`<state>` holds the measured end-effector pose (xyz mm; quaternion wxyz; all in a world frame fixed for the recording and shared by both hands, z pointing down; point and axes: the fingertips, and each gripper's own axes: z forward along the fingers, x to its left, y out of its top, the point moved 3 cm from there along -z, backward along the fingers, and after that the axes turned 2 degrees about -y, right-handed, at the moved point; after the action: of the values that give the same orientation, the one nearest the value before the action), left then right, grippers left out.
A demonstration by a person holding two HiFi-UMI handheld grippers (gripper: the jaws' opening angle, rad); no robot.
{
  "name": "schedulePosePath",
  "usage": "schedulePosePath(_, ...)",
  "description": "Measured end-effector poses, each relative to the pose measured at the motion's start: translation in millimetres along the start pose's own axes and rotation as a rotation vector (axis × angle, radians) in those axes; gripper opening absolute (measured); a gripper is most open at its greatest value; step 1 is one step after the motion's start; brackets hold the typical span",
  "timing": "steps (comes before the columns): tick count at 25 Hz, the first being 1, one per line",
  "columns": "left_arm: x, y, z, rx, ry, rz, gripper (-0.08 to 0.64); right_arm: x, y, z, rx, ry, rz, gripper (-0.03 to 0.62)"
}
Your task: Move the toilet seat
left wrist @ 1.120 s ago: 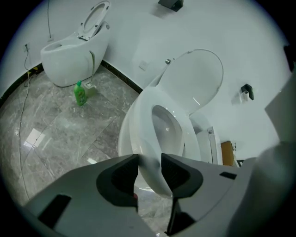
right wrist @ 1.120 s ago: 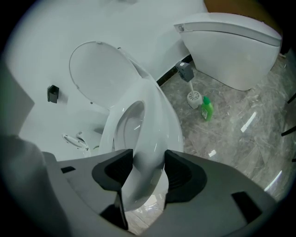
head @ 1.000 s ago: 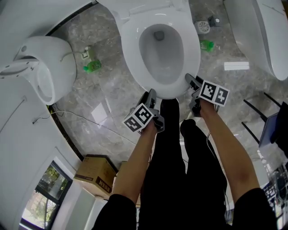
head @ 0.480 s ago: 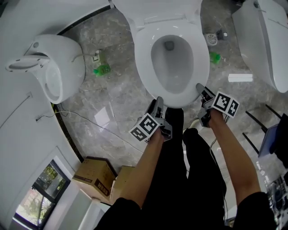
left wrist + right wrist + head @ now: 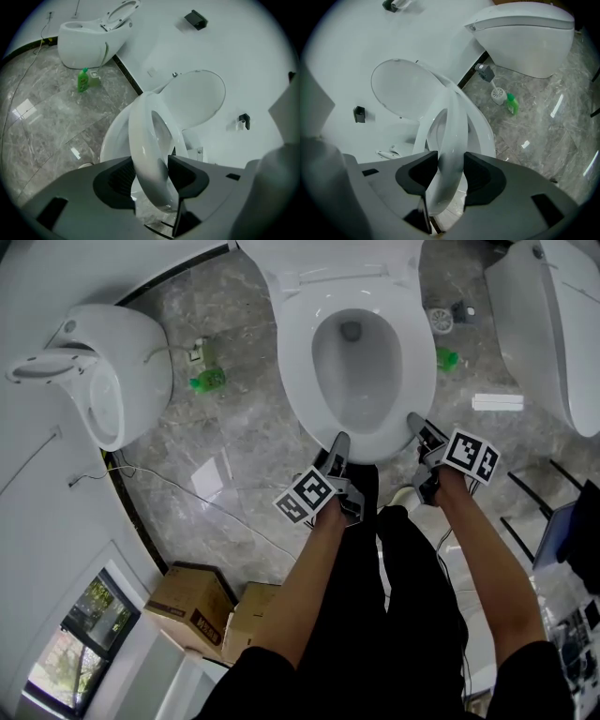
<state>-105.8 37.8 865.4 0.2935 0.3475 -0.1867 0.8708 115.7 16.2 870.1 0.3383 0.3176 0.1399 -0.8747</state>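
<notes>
The left gripper is opening its jaws, both pads touching the front rim of the toilet seat between them. The right gripper is clamping the same rim just beside it. The seat, a glossy white oval ring, is tilting up off the bowl, its lid leaning back against the wall.
</notes>
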Motion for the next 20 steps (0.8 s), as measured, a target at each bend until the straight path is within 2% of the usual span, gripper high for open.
schedulePosePath(9,-18,7,-12,0.035,-0.003,0.009,0.219,14,5,-12,0.019,-0.018,-0.002,0.192)
schedulePosePath(13,-34,17,-19,0.056,-0.028,0.011,0.215,29,12,-19,0.026,-0.018,-0.001,0.192)
schedulePosePath(20,-70,41,-39,0.114,-0.007,-0.025,0.211,62,23,-39,-0.028,0.055,0.043,0.192)
